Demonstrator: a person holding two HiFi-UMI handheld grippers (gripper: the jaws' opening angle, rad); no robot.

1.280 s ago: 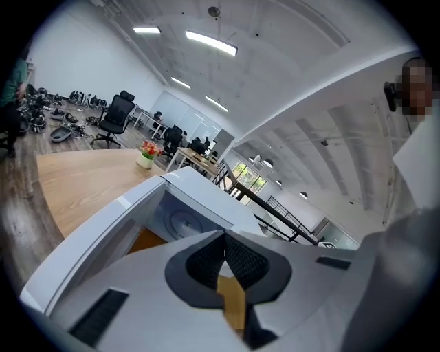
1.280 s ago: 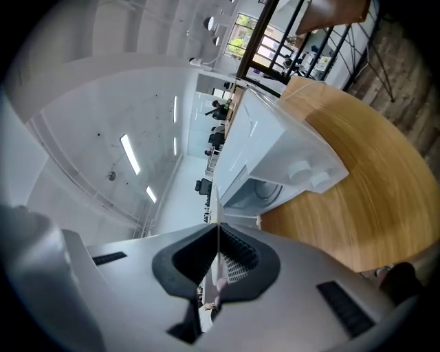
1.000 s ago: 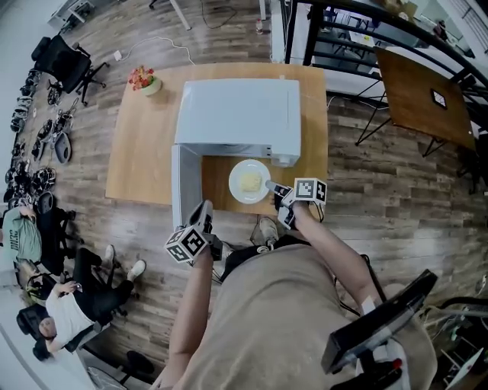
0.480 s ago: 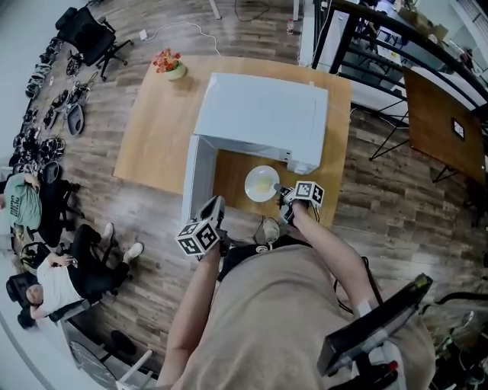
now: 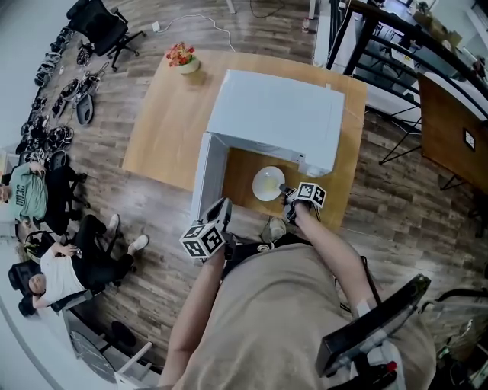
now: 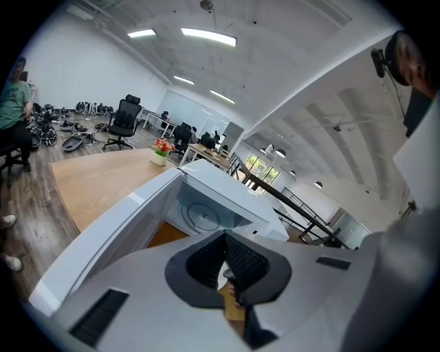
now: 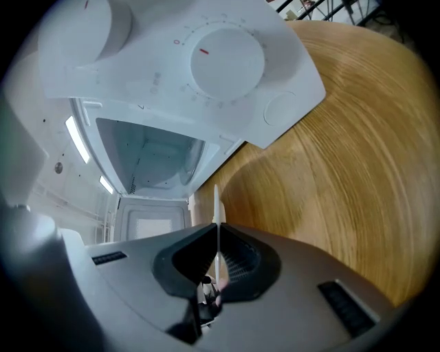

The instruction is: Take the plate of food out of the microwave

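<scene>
Plate [image 5: 268,183] of food is outside the microwave [image 5: 274,118], over the table [image 5: 164,122] just before the open cavity. Right gripper [image 5: 288,193] clamps its rim. Left gripper [image 5: 221,207] clenched, empty, beside the open door [image 5: 207,175].

Wood-plank floor [image 5: 152,206]; light wood table [image 5: 164,129] mid-rm; blk office chair [image 5: 97,19] top left; ceiling strip lights [image 6: 206,36] on

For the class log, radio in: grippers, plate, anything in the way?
Right gripper shut on plate rim. Left gripper shut, empty. Plate outside microwave, over table. Door open, nothing blocking.
</scene>
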